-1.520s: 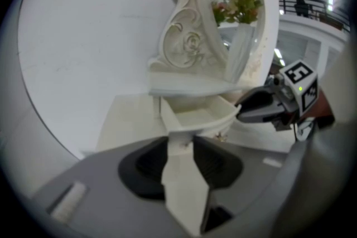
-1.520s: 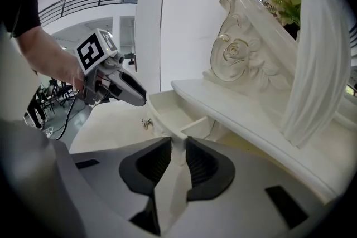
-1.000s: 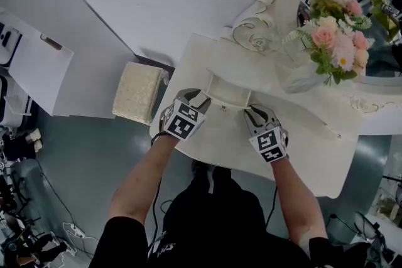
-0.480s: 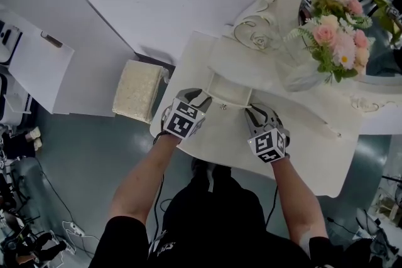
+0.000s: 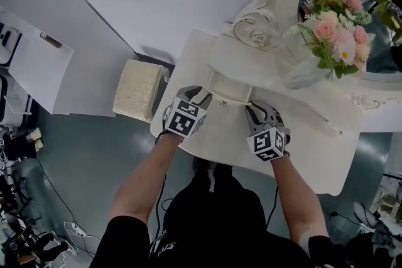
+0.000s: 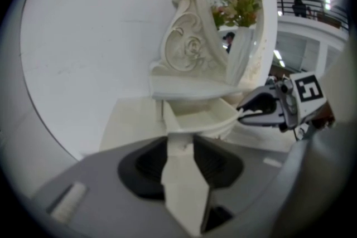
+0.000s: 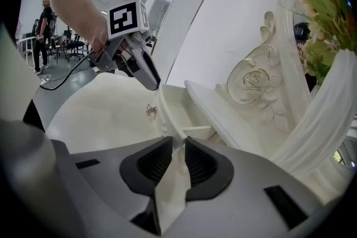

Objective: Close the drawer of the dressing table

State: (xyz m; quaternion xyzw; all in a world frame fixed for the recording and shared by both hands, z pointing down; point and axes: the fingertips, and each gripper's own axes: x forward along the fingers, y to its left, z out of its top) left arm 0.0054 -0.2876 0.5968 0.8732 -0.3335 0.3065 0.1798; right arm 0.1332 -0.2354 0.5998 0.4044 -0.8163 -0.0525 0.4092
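The small white drawer [image 5: 223, 90] stands pulled out from under the mirror shelf of the dressing table [image 5: 301, 135], its knob [image 5: 224, 105] facing me. My left gripper [image 5: 200, 97] is at the drawer's front left corner. In the left gripper view the drawer's wall [image 6: 198, 119] fills the gap of that gripper [image 6: 179, 145], whose pads press on it. My right gripper [image 5: 252, 111] is at the front right corner. The right gripper view shows its jaws [image 7: 174, 145] shut on the thin drawer edge [image 7: 178, 111], with the knob [image 7: 149, 110] to the left.
A glass vase of pink flowers [image 5: 333, 41] stands on the table at the right, before the oval mirror [image 5: 377, 16]. A cushioned stool [image 5: 137, 92] sits on the floor left of the table. A white board [image 5: 38, 66] leans further left.
Both grippers have rolled slightly at the drawer's corners and kept their places. The left jaws have narrowed onto the drawer wall. The drawer stands about as far out as before.
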